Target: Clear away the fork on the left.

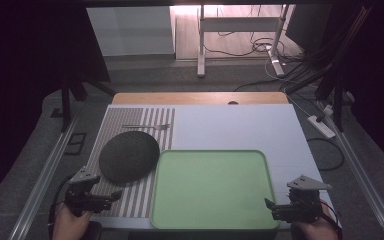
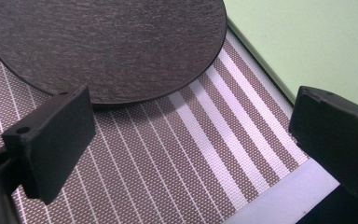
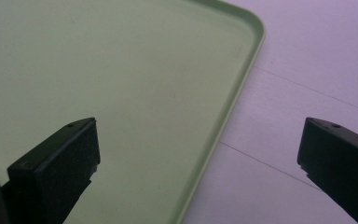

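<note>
The left gripper (image 1: 114, 195) hovers low over the near part of the striped placemat (image 1: 130, 200), and its jaws are spread wide with nothing between them. Just beyond its tips, in the left gripper view, lies the one dark round plate (image 2: 107, 46); it lies flat on the placemat, and being round it has no long axis. The right gripper (image 1: 269, 204) is at the near right corner of the one green tray (image 1: 210, 190), its jaws also wide apart and empty, one over the tray and one over the white table (image 1: 240, 125). One fork (image 1: 147, 126) lies on the far part of the placemat, its long axis running left to right, its prongs toward the right.
</note>
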Available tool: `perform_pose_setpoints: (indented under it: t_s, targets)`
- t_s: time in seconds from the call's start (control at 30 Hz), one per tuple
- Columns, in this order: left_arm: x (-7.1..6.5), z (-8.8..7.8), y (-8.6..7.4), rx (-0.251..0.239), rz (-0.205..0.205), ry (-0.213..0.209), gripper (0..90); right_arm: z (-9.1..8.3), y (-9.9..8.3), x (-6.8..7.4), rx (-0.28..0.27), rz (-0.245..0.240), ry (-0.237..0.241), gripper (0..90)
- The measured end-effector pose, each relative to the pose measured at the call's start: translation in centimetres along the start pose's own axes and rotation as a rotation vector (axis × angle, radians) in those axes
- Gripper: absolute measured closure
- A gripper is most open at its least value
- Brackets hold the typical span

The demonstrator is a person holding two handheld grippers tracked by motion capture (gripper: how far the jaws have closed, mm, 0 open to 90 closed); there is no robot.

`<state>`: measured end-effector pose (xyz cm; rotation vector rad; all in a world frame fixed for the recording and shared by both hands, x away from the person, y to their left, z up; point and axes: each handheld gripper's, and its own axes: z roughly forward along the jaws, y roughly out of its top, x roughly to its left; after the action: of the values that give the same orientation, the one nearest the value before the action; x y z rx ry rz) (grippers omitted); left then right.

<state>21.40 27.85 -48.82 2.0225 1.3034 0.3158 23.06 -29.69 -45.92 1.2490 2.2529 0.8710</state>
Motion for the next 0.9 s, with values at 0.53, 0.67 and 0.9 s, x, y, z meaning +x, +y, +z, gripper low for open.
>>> perform_pose_setpoints:
  t_s: [0.53,0.67,0.9]
  targets:
    - [-0.2,0.2,0.4,-0.006,0.031,-0.015,0.0,0.1,0.0,0.0,0.009,-0.008,0.002,0.0]
    - [-0.1,0.4,0.7,-0.042,0.039,-0.045,0.0,0.1,0.0,0.1,0.008,-0.01,0.0,0.0]
    - [0.2,1.0,1.1,-0.047,0.042,-0.062,0.0,0.1,0.0,0.1,0.009,-0.011,0.0,0.0]
